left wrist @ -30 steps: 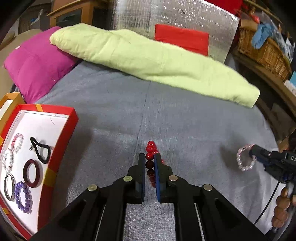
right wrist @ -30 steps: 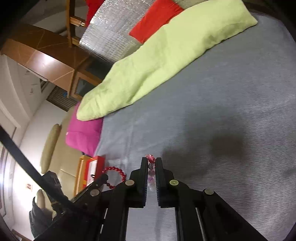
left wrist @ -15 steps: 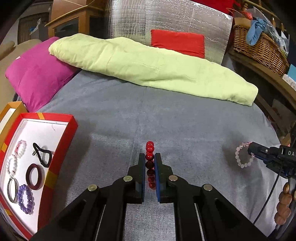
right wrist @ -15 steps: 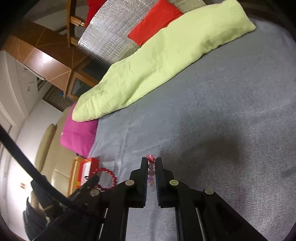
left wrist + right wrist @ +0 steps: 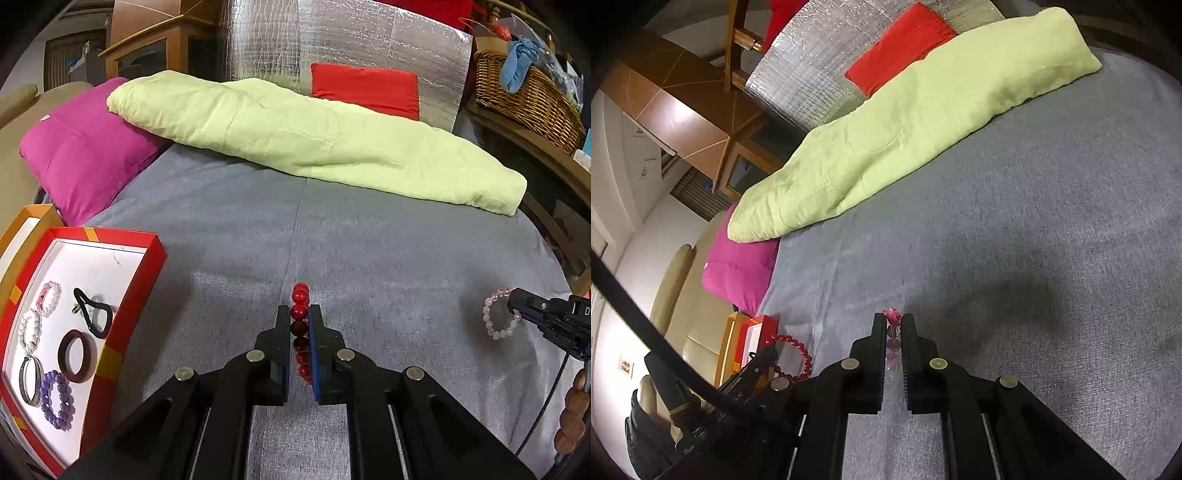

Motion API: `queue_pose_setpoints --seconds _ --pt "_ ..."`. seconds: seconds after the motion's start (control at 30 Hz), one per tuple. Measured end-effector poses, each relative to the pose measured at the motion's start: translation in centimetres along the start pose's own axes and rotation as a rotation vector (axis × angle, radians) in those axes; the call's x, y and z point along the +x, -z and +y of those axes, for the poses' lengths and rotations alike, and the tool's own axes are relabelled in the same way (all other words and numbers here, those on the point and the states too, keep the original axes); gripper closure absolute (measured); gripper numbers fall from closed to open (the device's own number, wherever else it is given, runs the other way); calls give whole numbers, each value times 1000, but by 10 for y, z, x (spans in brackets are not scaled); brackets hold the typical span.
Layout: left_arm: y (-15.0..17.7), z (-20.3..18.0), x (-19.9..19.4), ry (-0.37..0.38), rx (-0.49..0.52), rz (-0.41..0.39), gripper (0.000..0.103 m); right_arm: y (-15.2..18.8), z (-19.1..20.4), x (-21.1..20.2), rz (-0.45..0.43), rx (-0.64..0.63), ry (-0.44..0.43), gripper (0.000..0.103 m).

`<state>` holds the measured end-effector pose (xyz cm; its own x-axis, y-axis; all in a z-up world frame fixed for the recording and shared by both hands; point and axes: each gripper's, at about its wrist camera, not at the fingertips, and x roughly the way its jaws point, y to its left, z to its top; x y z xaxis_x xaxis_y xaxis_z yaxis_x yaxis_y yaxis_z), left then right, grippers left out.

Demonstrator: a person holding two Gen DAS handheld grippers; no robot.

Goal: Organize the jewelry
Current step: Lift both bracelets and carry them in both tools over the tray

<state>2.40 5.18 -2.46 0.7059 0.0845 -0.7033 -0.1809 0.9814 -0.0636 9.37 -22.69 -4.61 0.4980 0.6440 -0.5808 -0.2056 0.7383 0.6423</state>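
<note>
A: What does the left gripper [image 5: 299, 325] hold?

B: It is clamped on a red glossy bead bracelet [image 5: 301, 334], raised above the grey fabric bedspread [image 5: 388, 258].

A: The right gripper [image 5: 894, 332]?

B: It pinches a pale pink translucent bead bracelet [image 5: 496, 314]. A red-rimmed white jewelry tray [image 5: 125, 314] lies left.

Both views are lit evenly and fairly brightly from above, with soft dark shadows pooled on the grey bedcover [image 5: 369, 258] ahead of each gripper and a wide one toward its right edge in the right wrist view [image 5: 1015, 295]. The silver quilted panel [image 5: 351, 40] behind the bed throws speckled glare, and a wooden cabinet [image 5: 683, 122] shows a bright sheen. Fisheye bending curves the bed's edges, black vignette fills all corners, and the near fingers [image 5: 282, 332] look slightly soft.
</note>
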Motion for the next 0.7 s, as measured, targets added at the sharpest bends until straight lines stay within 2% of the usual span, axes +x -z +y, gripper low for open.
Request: queue_pose_setpoints --seconds 0.7 --pt "0 -2 0 -17 -3 -16 94 1 6 -4 -25 -41 0 95"
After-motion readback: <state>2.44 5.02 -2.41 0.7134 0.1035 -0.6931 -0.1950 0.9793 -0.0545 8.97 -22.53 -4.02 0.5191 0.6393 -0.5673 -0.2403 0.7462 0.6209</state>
